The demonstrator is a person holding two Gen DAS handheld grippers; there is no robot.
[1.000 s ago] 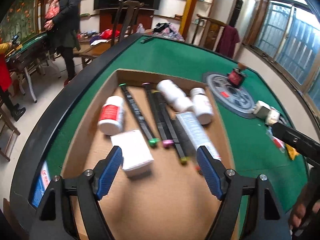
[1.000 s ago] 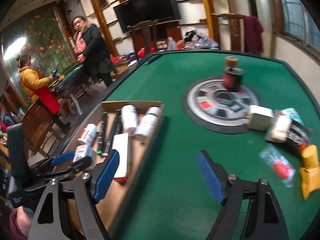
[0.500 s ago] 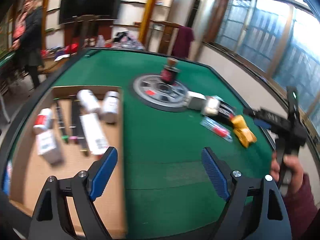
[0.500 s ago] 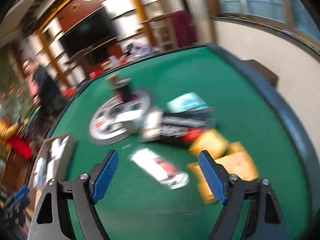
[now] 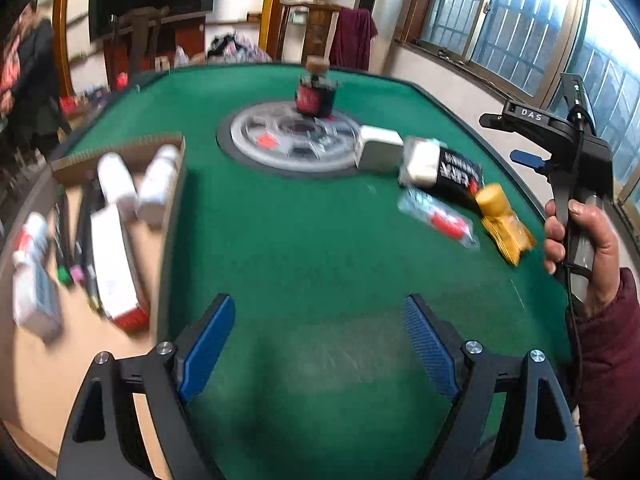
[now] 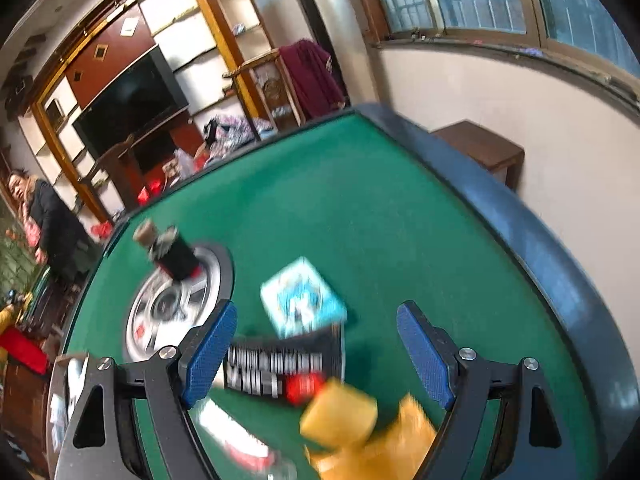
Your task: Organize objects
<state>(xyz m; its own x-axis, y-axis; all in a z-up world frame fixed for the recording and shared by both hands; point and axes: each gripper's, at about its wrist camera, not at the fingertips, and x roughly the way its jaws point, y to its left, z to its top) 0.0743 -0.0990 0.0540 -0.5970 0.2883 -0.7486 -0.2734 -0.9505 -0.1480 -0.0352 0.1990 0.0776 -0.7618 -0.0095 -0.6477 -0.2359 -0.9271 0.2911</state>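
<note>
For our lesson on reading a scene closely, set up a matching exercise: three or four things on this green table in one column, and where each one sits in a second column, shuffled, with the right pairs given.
Things:
1. White bottles
2. Dark jar with cork stopper
3. Yellow packet
4. Left gripper

Places:
a. On the round silver disc at the table's centre
b. Over bare green felt, open, holding nothing
c. Lying in the cardboard tray
d. On the felt beside the black packet, near the hand holding the right gripper

Pairs: 1-c, 2-a, 3-d, 4-b
</note>
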